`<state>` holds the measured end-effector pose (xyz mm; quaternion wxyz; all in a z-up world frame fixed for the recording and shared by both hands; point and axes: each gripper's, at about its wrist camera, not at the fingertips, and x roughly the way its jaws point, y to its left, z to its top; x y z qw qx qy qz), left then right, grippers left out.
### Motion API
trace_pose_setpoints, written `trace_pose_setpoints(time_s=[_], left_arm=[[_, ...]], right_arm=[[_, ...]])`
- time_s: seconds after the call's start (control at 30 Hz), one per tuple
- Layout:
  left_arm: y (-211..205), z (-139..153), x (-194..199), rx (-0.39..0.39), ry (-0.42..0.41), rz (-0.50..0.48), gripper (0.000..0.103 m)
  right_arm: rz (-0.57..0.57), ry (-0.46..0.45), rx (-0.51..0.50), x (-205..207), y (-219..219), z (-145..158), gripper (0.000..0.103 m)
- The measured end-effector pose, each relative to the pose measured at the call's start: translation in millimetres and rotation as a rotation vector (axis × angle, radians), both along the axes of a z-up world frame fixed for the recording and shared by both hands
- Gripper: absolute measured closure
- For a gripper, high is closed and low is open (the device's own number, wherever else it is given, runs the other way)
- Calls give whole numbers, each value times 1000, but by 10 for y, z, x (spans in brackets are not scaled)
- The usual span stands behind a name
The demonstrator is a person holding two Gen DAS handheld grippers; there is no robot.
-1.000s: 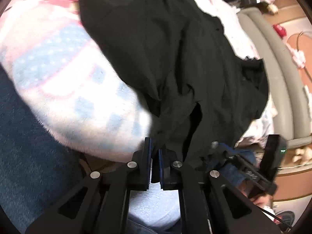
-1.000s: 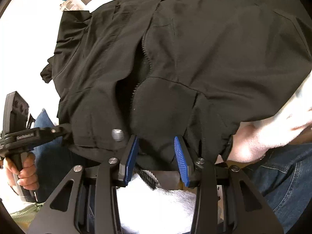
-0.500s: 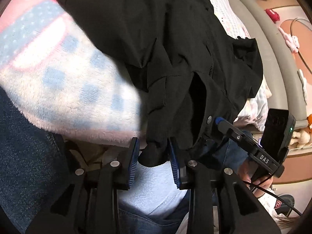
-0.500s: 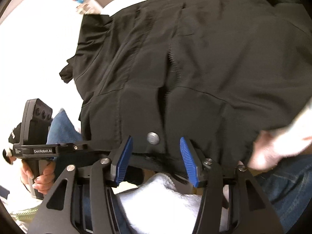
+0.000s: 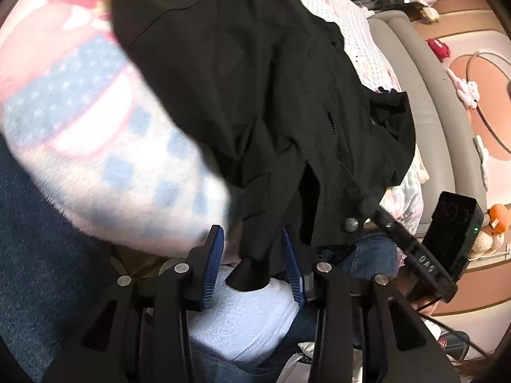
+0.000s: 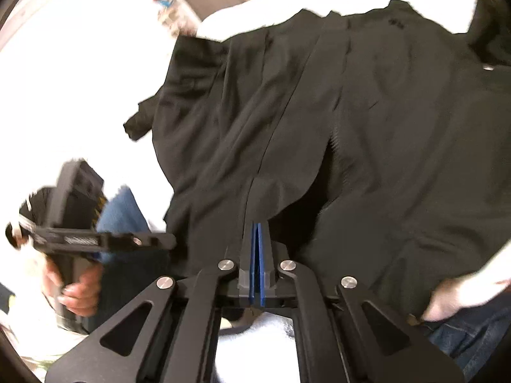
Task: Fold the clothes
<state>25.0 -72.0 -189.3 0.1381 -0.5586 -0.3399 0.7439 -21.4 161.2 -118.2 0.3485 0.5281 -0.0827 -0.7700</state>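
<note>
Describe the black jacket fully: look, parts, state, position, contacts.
The black jacket is matte woven cloth, rumpled and spread over a pink and blue fleece blanket. A zipper runs down the front, with a metal snap near the hem. The right gripper is shut on its hem; the open left gripper straddles a hanging corner.

The left gripper (image 5: 252, 255) gapes — a black jacket (image 5: 271, 95) hem hanging between its blue pads (image 5: 213, 265).
</note>
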Motion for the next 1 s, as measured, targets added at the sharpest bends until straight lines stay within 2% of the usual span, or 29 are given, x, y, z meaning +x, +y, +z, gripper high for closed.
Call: trace_pose_setpoints(time_s=[0.07, 0.23, 0.3, 0.37, 0.4, 0.57, 0.6, 0.63, 0.67, 0.7, 0.83, 0.9, 1.0], left_arm=[[-5, -3, -5, 0, 1, -6, 55], [-19, -9, -19, 0, 2, -22, 54], [-32, -13, -11, 0, 1, -28, 54], [-60, -20, 16, -2, -2, -29, 54], [-73, -25, 23, -3, -4, -25, 54], [-178, -23, 59, -1, -2, -12, 54], [-181, -20, 59, -6, 0, -8, 54], [-189, -2, 57, -15, 3, -2, 54], [-199, 23, 55, -26, 8, 6, 54], [-220, 64, 61, -35, 21, 12, 54], [-325, 263, 98, -68, 88, 33, 54], [-361, 331, 102, -80, 111, 38, 54], [-375, 275, 72, -66, 98, 33, 54]], right_arm=[[-23, -12, -13, -3, 67, 2, 103], [-79, -42, -44, -12, 236, 8, 99], [-92, -48, -49, -24, 268, 2, 91], [-80, -37, -34, -58, 211, -26, 57], [-74, -32, -27, -74, 182, -39, 51], [-33, -19, -11, -177, 22, -123, 40], [-26, -19, -15, -201, -18, -143, 40], [-23, -18, -17, -221, -58, -161, 46], [-15, -6, -14, -212, -89, -144, 80], [-3, 15, -8, -181, -112, -102, 95], [25, 96, 25, -71, -178, 64, 103], [-26, 108, 27, -85, -57, 138, 103], [-89, 128, 71, -101, 113, 167, 103]])
